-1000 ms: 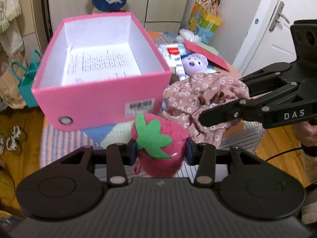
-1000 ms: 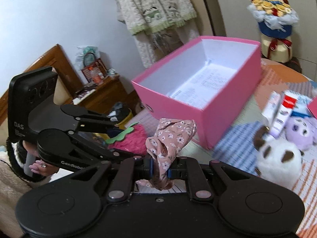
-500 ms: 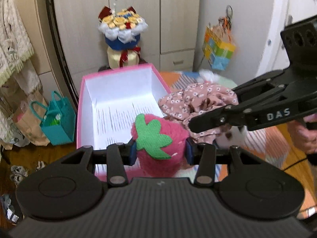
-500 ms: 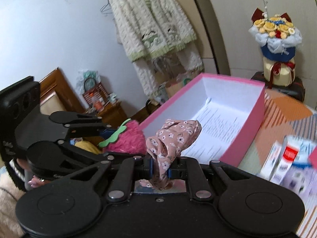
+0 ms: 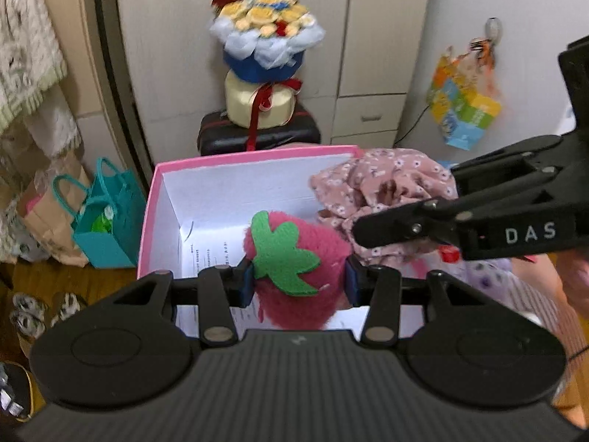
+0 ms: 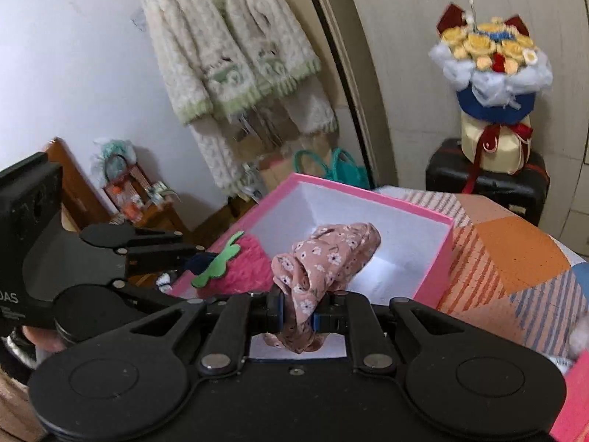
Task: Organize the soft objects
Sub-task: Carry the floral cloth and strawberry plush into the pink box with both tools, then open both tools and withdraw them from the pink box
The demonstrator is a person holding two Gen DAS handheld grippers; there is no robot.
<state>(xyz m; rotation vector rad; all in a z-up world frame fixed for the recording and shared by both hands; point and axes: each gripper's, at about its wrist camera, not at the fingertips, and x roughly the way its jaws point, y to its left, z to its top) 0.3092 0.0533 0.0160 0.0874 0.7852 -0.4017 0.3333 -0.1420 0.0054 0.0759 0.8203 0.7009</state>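
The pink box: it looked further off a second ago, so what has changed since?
Both hand-held grippers carried their loads forward until they hang over the open pink box. The left hand-held gripper still clamps the strawberry plush, the right hand-held gripper the floral cloth. Nothing was released; the box stays empty apart from its printed sheet.

Both grippers are matte black, with ribbed housings, round side discs and silver rivets on the linkage arms; blue pads (image 5: 246,281) line the fingers. White "DAS" lettering marks the right gripper (image 5: 359,226) and left gripper (image 6: 198,258)
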